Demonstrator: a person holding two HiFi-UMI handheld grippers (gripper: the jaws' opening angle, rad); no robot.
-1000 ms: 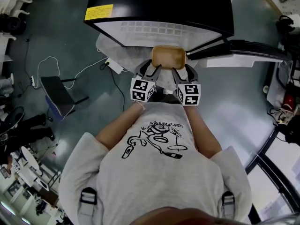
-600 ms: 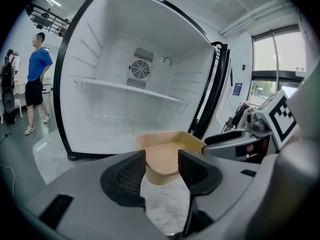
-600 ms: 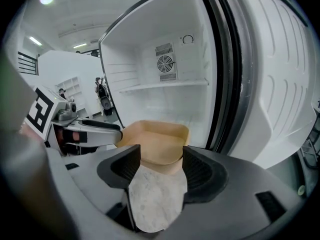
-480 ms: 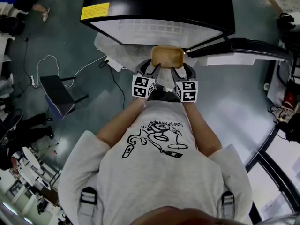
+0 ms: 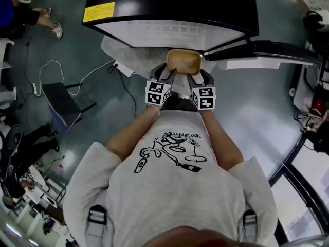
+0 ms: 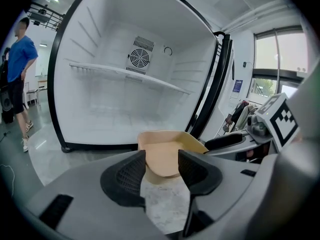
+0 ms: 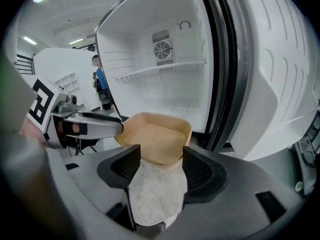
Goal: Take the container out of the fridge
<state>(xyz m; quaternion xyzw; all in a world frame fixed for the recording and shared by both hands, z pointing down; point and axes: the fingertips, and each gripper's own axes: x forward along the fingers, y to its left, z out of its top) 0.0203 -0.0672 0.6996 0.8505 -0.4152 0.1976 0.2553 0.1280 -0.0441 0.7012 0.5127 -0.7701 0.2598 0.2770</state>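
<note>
The left gripper (image 5: 167, 77) and right gripper (image 5: 192, 79) each clamp the container's (image 5: 183, 60) near rim (a shallow tan tub), just outside the open fridge (image 5: 169, 4).

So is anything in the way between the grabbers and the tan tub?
No, nothing visible is in the way. The left gripper and the right gripper each have their jaws on the near rim of the tan container, which hangs in front of the open fridge.
</note>
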